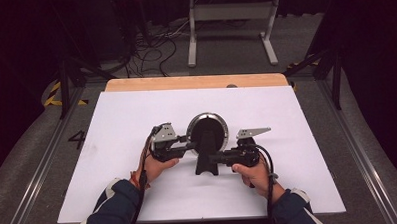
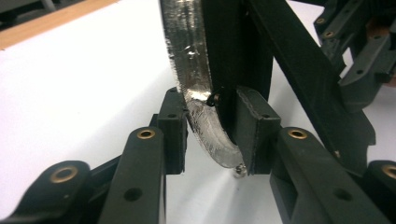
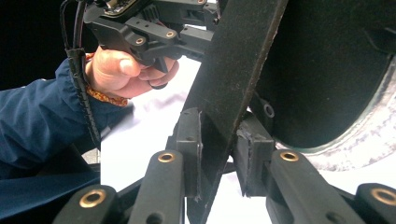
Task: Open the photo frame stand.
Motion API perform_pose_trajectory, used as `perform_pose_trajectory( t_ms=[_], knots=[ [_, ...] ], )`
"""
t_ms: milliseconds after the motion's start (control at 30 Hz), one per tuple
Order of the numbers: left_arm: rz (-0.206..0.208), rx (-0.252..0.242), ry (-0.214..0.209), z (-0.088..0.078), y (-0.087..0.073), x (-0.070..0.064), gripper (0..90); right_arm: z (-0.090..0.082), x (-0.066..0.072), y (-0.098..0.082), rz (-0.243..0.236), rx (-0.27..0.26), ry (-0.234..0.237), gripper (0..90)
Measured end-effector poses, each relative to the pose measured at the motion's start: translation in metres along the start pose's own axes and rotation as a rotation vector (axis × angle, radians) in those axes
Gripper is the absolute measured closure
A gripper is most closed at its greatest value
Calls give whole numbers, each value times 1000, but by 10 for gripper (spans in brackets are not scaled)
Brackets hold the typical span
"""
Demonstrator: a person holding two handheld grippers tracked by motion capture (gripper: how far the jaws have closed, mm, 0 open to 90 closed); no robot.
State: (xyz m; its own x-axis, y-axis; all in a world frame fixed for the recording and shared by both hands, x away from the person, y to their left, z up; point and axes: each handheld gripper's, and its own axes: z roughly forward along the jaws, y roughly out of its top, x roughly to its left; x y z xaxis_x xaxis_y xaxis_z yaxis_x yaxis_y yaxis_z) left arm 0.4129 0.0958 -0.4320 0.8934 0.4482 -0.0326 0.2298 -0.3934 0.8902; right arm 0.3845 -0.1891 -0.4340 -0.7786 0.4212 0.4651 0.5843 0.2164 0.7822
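Blue jacket sleeves (image 1: 114,205) enter from the near edge of a white table sheet (image 1: 117,125), each hand holding a black two-jaw gripper. At the sheet's centre stands a round mirror with a silver rim and black back (image 1: 207,133), propped on a flat black stand leg (image 1: 206,161). From the left side, the left gripper (image 2: 211,133) has its jaws closed on the mirror's silver rim. Opposite it, the right gripper (image 3: 217,156) has its jaws clamped on the black stand leg. Beyond the sheet lies the table's bare wooden edge (image 1: 195,82), then grey floor with tangled cables (image 1: 154,51) and a white metal frame (image 1: 231,26).
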Motion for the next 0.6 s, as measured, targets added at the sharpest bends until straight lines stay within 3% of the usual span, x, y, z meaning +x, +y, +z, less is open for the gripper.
perform_pose_trajectory(
  t_ms=[400, 600],
  knots=[
    [40, -16, 71, 3, 3, 0, 690, 0, -1, 8, -7, 11, -53, 728],
    [81, -35, 111, 6, 2, 3, 705, 0, -2, 11, -19, 23, -76, 724]
  ],
)
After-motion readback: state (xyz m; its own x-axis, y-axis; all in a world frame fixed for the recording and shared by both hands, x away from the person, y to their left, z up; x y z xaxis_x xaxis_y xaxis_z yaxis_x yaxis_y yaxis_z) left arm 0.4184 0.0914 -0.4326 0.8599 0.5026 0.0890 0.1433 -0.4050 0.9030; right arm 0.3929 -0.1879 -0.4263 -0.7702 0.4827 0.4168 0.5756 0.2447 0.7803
